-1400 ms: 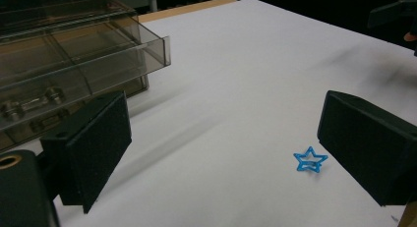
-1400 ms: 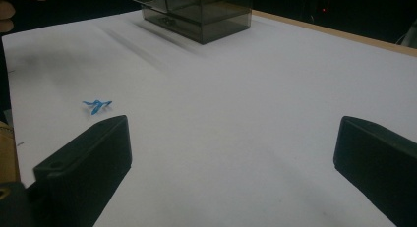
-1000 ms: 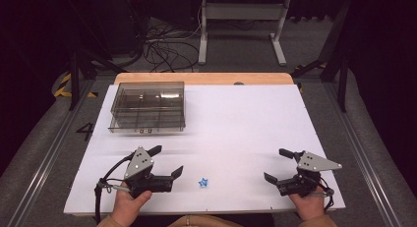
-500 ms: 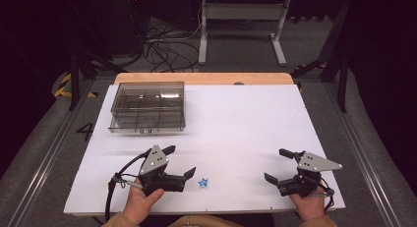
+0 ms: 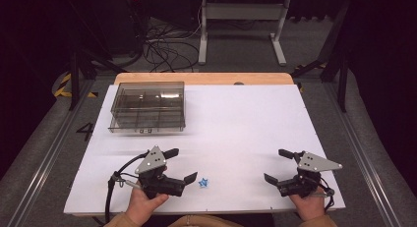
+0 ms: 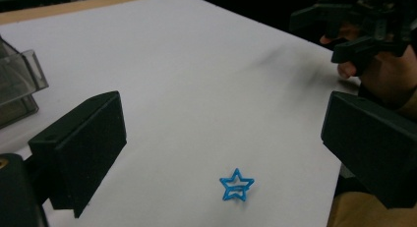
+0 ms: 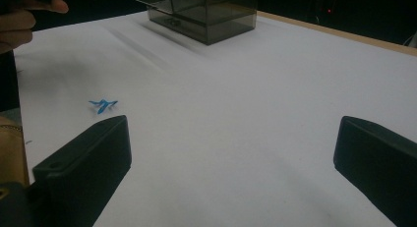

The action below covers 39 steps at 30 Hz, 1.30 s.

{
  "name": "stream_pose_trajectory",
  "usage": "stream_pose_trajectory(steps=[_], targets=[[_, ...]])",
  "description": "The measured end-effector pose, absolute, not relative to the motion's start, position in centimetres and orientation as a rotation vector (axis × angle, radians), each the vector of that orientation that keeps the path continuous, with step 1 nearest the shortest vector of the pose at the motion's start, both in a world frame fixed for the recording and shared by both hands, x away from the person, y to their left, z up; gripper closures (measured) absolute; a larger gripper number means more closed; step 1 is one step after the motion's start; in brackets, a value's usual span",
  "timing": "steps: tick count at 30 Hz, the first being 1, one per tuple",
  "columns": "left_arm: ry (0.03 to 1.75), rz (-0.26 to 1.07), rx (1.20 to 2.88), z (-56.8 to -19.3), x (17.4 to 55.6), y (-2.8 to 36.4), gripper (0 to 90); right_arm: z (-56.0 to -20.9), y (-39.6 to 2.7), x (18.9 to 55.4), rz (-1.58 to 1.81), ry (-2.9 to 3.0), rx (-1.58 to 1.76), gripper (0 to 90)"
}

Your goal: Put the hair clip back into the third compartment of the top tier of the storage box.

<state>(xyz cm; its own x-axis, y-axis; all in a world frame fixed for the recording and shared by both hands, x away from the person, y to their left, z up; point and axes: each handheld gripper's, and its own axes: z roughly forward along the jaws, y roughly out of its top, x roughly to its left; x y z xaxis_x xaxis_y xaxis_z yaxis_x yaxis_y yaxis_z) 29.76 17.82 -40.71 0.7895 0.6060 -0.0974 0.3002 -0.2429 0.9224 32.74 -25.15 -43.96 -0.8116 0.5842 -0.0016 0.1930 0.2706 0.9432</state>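
- Blue star (image 6: 236,184) flat on white bench (image 5: 246,128), just ahead of left gripper (image 5: 181,164), jaws spread wide, nothing pinched.
- Thin and light: likely to skid or flip under a shallow pinch.
- Right gripper (image 5: 278,165) spread too, well apart, no help steadying.
- Near bench edge: risk of dropping off.

I count one blue star (image 5: 203,182), one smoky clear compartment box (image 5: 147,107), and two grippers, left gripper (image 5: 180,164) and right gripper (image 5: 275,165).

Moved the left black two-jaw gripper (image 5: 179,164) forward, bringing the small blue star-shaped clip (image 5: 202,182) just beyond its wide-spread fingertips.
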Motion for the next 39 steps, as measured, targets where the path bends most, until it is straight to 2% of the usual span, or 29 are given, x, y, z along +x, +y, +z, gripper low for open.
stream_pose_trajectory(steps=[4,5,6,10,14,17,24,26,39], targets=[[0.688,0.377,1.875,-40.9,29.6,17.6,7.4,-44.0,-25.1,32.7,1.555,2.199,0.705,1.4],[0.683,0.399,1.9,-41.0,29.6,17.6,17.1,-44.0,-25.1,32.7,1.556,2.201,0.708,1.4],[0.68,0.407,1.91,-41.0,29.6,17.5,17.1,-44.0,-25.1,32.7,1.556,2.201,0.708,1.4],[0.669,0.408,1.956,-41.4,29.5,17.1,27.1,-44.0,-25.1,32.8,1.558,2.204,0.711,1.5],[0.676,0.377,2.007,-41.7,29.6,16.5,31.7,-44.0,-25.1,32.8,1.562,2.205,0.712,1.5],[0.68,0.298,2.033,-41.9,30.1,16.5,32.8,-44.1,-25.1,32.9,1.563,2.209,0.711,1.6],[0.725,0.252,2.097,-42.8,30.8,16.1,34.6,-44.1,-25.1,32.9,1.564,2.216,0.71,1.6],[0.729,0.233,2.107,-43.1,30.8,15.8,38.4,-44.1,-25.1,32.9,1.565,2.218,0.71,1.7],[0.705,0.213,2.163,-44.3,30.7,14.6,40.5,-44.2,-25.1,33.0,1.567,2.225,0.705,1.8]])
